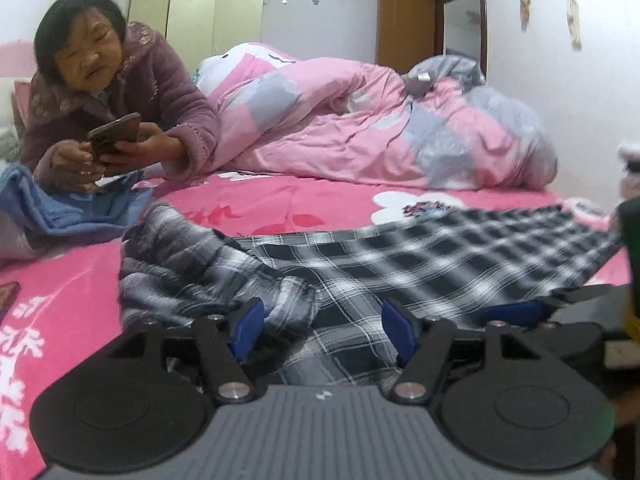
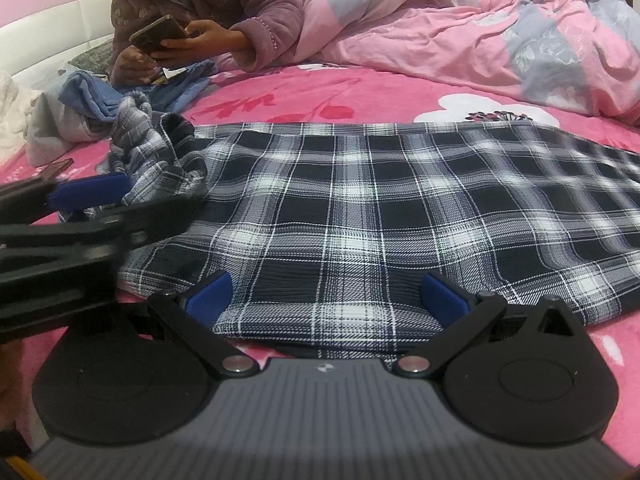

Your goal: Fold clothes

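— Nearest my right lens is the right gripper (image 2: 326, 298), its blue pads (image 2: 210, 294) spread wide at the near hem of the plaid shirt (image 2: 360, 208). Nothing is pinched between them; the folded hem lies in the gap.

— And where does the shirt sit?

— On the pink floral bedsheet (image 2: 400, 106), mostly flat, running off to my right. At its left end a sleeve or collar part is bunched up in a rumpled heap (image 2: 156, 152).

— What about your left side?

— From the left wrist I see the left gripper (image 1: 322, 330) parted as well, low over the crumpled plaid cloth (image 1: 192, 264). Its left pad (image 1: 248, 328) touches or sits just beside a fold of it, but I cannot say that it holds anything. The right view shows that tool from the side, at the shirt's bunched end.

— Anything else on the bed?

— A blue garment (image 1: 68, 208) lies in a heap beyond the shirt's rumpled end, and a pink and grey quilt (image 1: 360, 128) is piled along the far side. A person in a purple fleece robe (image 1: 160, 92) leans on the bed near the blue garment, both hands around a phone (image 1: 116, 134). A small dark flat object (image 2: 56, 168) rests on the sheet left of the shirt; I cannot tell what it is.
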A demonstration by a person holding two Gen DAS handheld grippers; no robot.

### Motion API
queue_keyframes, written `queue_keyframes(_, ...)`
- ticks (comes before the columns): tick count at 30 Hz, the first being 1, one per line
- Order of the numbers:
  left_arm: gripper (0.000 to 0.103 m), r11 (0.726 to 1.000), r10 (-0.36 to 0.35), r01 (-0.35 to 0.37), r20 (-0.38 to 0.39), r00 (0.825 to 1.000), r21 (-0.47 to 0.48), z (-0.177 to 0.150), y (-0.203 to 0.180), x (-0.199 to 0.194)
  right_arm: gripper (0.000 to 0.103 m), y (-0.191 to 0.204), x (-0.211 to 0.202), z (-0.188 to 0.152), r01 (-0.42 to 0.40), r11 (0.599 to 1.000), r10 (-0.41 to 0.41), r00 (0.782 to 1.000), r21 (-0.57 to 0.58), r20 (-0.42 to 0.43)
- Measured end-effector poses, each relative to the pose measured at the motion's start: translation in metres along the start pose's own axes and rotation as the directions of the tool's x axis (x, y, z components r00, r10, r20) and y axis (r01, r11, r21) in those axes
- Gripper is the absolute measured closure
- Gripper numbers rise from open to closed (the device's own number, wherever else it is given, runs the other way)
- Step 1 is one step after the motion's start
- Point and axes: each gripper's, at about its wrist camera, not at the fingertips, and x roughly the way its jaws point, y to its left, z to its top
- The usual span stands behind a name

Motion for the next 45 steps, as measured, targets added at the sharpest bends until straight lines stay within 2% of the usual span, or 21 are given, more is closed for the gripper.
queue_keyframes(4,0.037,0.992,0.031,-0.027,0.038,0.999,-0.121,0.006,0.04,-0.028,0.002,-0.003,-0.013,0.013,-0.034,0.999,0.033,0.999,-0.031,-0.033)
queue_keyframes(6,0.038,0.979,0.065,-0.055,0.043,0.997,-0.197,0.008,0.063,-0.033,0.003,-0.002,-0.026,0.025,-0.073,0.997,0.073,0.997,-0.023,0.004)
queue_keyframes(8,0.04,0.965,0.098,-0.09,0.018,0.995,-0.247,0.008,0.08,-0.028,0.008,0.014,-0.021,0.04,-0.134,0.989,0.136,0.99,-0.058,0.025)
queue_keyframes(9,0.045,0.956,0.114,-0.108,0.005,0.993,-0.272,0.008,0.089,-0.025,0.01,0.022,-0.018,0.048,-0.164,0.983,0.167,0.985,-0.076,0.034)
queue_keyframes(12,0.057,0.942,0.162,-0.17,-0.05,0.985,-0.288,0.005,0.102,-0.015,0.027,0.046,-0.009,0.07,-0.252,0.959,0.261,0.963,-0.132,0.059)
queue_keyframes(14,0.062,0.94,0.165,-0.181,-0.079,0.983,-0.289,0.002,0.108,-0.012,0.04,0.062,-0.004,0.085,-0.307,0.936,0.323,0.944,-0.17,0.073)
queue_keyframes(19,0.065,0.95,0.168,-0.185,-0.09,0.982,-0.252,-0.007,0.109,-0.008,0.042,0.087,0.038,0.128,-0.404,0.884,0.424,0.905,-0.234,0.04)
queue_keyframes(22,0.068,0.956,0.163,-0.18,-0.092,0.982,-0.232,-0.011,0.108,-0.006,0.042,0.1,0.076,0.149,-0.482,0.839,0.479,0.874,-0.251,-0.078)
queue_keyframes(25,0.068,0.963,0.169,-0.184,-0.093,0.981,-0.199,-0.015,0.105,-0.004,0.044,0.112,0.108,0.156,-0.508,0.822,0.474,0.861,-0.257,-0.187)
queue_keyframes(26,0.068,0.964,0.172,-0.187,-0.091,0.981,-0.187,-0.016,0.105,-0.005,0.061,0.114,0.11,0.157,-0.529,0.809,0.489,0.848,-0.257,-0.206)
queue_keyframes(28,0.068,0.966,0.172,-0.184,-0.082,0.982,-0.181,-0.018,0.106,-0.006,0.082,0.117,0.108,0.158,-0.567,0.783,0.523,0.823,-0.256,-0.222)
queue_keyframes(29,0.068,0.966,0.167,-0.178,-0.077,0.983,-0.187,-0.018,0.107,-0.008,0.082,0.118,0.102,0.158,-0.583,0.771,0.541,0.812,-0.255,-0.22)
queue_keyframes(31,0.068,0.966,0.155,-0.165,-0.068,0.986,-0.197,-0.02,0.109,-0.011,0.082,0.116,0.091,0.152,-0.591,0.768,0.554,0.807,-0.247,-0.205)
queue_keyframes(34,0.068,0.966,0.144,-0.154,-0.06,0.988,-0.21,-0.02,0.11,-0.014,0.08,0.105,0.095,0.14,-0.572,0.799,0.535,0.817,-0.186,-0.215)
queue_keyframes(36,0.069,0.964,0.137,-0.144,-0.047,0.989,-0.221,-0.017,0.111,-0.017,0.088,0.098,0.102,0.133,-0.567,0.812,0.533,0.816,-0.139,-0.223)
queue_keyframes(38,0.069,0.963,0.128,-0.131,-0.026,0.991,-0.234,-0.012,0.112,-0.022,0.092,0.085,0.096,0.137,-0.608,0.794,0.594,0.782,-0.02,-0.191)
queue_keyframes(41,0.067,0.959,0.136,-0.139,-0.027,0.99,-0.248,-0.005,0.112,-0.015,0.092,0.057,0.088,0.14,-0.669,0.708,0.701,0.705,0.225,-0.11)
queue_keyframes(43,0.064,0.956,0.142,-0.144,-0.028,0.99,-0.257,0.0,0.111,-0.01,0.092,0.043,0.098,0.129,-0.646,0.674,0.719,0.686,0.358,-0.115)
queue_keyframes(45,0.063,0.952,0.147,-0.149,-0.029,0.989,-0.266,0.005,0.111,-0.004,0.092,0.028,0.114,0.116,-0.57,0.672,0.698,0.701,0.473,-0.147)
